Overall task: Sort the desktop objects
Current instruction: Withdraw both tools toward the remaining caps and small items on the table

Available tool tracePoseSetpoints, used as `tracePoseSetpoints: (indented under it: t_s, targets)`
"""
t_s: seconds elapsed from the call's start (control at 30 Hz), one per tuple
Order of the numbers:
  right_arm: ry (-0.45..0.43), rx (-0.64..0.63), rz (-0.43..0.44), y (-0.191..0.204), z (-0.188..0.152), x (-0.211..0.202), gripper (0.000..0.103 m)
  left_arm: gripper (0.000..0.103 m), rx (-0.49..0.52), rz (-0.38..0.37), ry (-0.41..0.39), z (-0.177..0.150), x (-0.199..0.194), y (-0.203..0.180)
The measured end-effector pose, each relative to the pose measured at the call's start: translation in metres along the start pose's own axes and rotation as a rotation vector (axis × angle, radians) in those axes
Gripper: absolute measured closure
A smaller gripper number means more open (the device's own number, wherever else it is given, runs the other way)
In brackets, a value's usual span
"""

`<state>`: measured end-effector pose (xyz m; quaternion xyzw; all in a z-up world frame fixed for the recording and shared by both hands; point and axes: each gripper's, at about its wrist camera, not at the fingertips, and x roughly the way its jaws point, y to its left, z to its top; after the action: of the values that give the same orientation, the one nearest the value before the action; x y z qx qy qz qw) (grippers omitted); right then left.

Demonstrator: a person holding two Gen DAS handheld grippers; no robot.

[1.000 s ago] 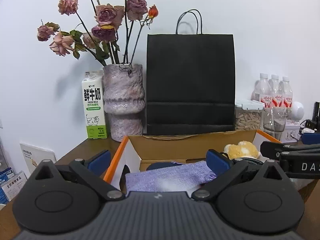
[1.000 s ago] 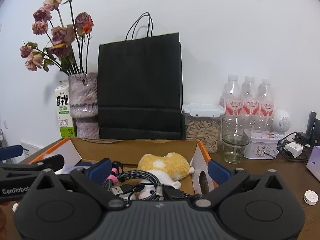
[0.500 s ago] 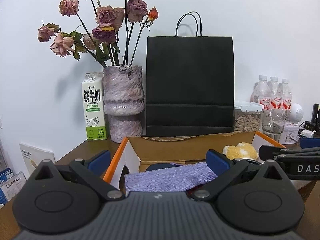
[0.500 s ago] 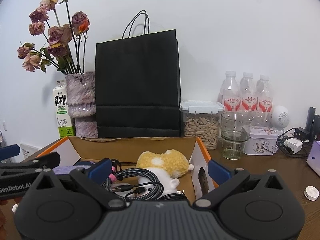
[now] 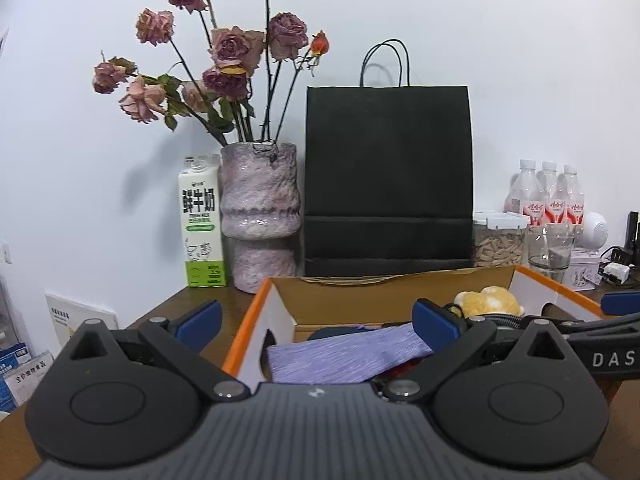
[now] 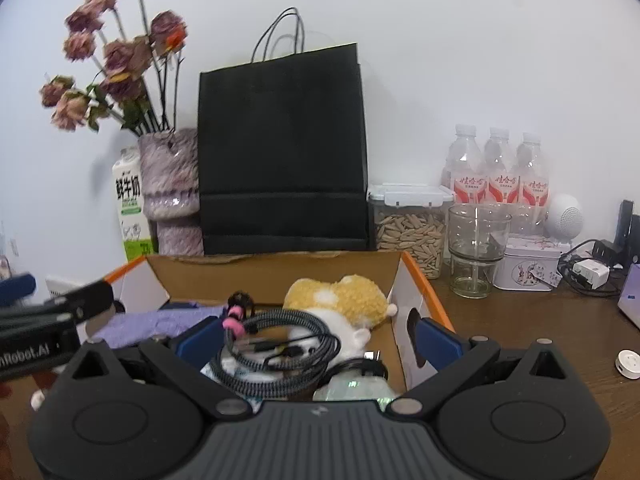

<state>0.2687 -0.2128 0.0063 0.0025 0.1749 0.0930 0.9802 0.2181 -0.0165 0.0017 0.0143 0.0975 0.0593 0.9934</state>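
The brown table [image 6: 520, 320] carried an orange-edged cardboard box [image 5: 400, 292], standing in front of a black paper bag [image 5: 388, 176]. Both tools hung over the near end of the box: the left tool [image 5: 316, 320] was spread wide and gripped nothing, and the right tool [image 6: 316, 338] was likewise wide apart and empty. Inside the box lay a purple cloth [image 5: 344, 356] on the left, a yellow plush toy [image 6: 340, 296] at the right, and a coiled braided cable [image 6: 280, 344] in front of the toy.
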Motion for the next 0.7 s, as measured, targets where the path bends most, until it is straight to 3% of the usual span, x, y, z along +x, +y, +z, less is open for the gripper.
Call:
tracePoseSetpoints:
  t_s: [0.7]
  targets:
    - [-0.004, -0.049, 0.022, 0.016, -0.027, -0.044, 0.0, 0.0, 0.036, -0.019, 0.037, -0.017, -0.039, 0.036]
